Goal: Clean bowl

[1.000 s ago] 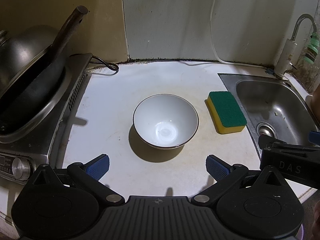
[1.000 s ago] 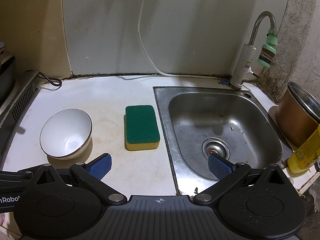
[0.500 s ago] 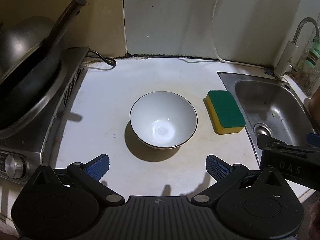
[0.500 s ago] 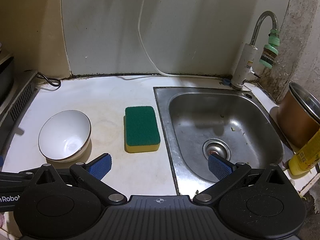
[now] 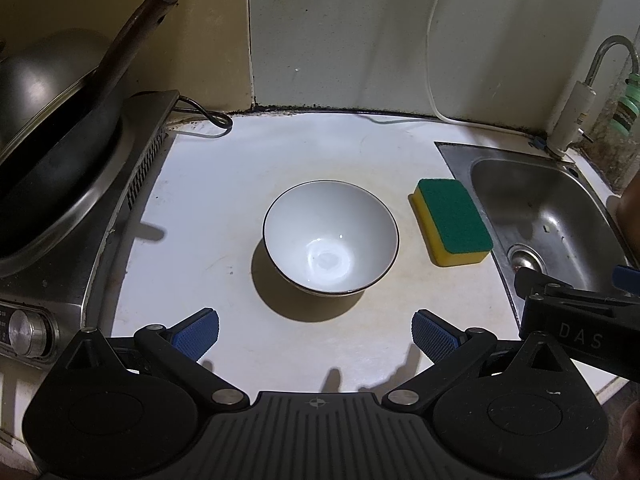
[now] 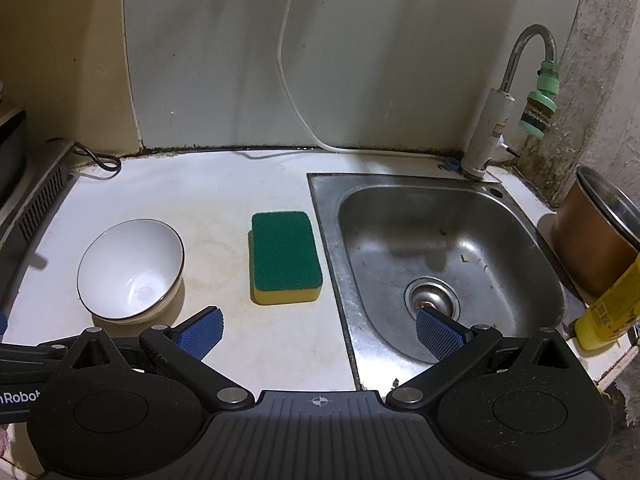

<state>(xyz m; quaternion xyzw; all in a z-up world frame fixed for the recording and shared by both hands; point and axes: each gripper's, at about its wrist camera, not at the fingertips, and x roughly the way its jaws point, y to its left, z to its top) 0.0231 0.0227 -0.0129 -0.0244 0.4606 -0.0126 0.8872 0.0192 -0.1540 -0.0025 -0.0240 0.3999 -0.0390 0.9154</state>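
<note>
A white bowl [image 5: 331, 237] with a dark rim stands upright and empty on the white counter [image 5: 208, 208]; it also shows in the right wrist view [image 6: 130, 269]. A green-topped yellow sponge [image 5: 452, 222] lies to its right, beside the sink [image 5: 532, 216]; in the right wrist view the sponge [image 6: 285, 256] lies ahead of the gripper. My left gripper [image 5: 316, 332] is open and empty, just short of the bowl. My right gripper [image 6: 318, 332] is open and empty, above the counter's front edge and the sink [image 6: 440, 256] rim.
A stove with a dark wok [image 5: 52, 152] stands at the left. A tap [image 6: 504, 108] rises behind the sink. A brown metal pot [image 6: 600, 236] and a yellow bottle [image 6: 612, 308] stand right of the sink. A cord [image 5: 208, 120] lies at the back.
Both views have pulled back and risen slightly, so the bowl and sponge sit a little farther off. Both grippers have stayed open and nothing on the counter has moved.
</note>
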